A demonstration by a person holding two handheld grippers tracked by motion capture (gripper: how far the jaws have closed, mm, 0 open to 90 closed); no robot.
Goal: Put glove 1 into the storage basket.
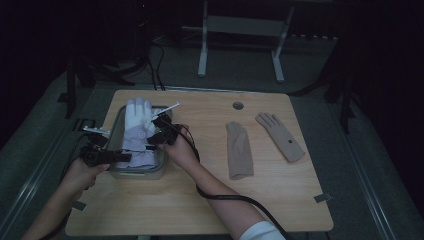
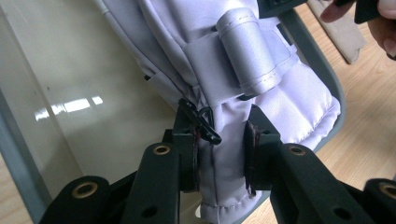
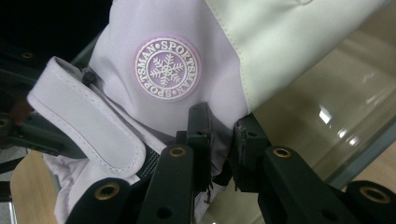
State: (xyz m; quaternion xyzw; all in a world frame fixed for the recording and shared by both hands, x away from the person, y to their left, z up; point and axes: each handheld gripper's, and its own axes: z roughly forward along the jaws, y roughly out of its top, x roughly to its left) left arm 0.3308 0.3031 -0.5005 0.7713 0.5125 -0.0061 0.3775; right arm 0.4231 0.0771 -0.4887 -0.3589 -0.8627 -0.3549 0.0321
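Ski glove pinched between both fingers.

Wooden table: bin, beige gloves.

A dim room: grey carpeted floor around the wooden tabletop, a white metal frame standing beyond.

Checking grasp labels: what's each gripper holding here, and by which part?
Both hold the white and lilac ski glove over the clear bin. Left gripper pinches the padded cuff end; right gripper pinches the glove's edge just below the snowflake badge.
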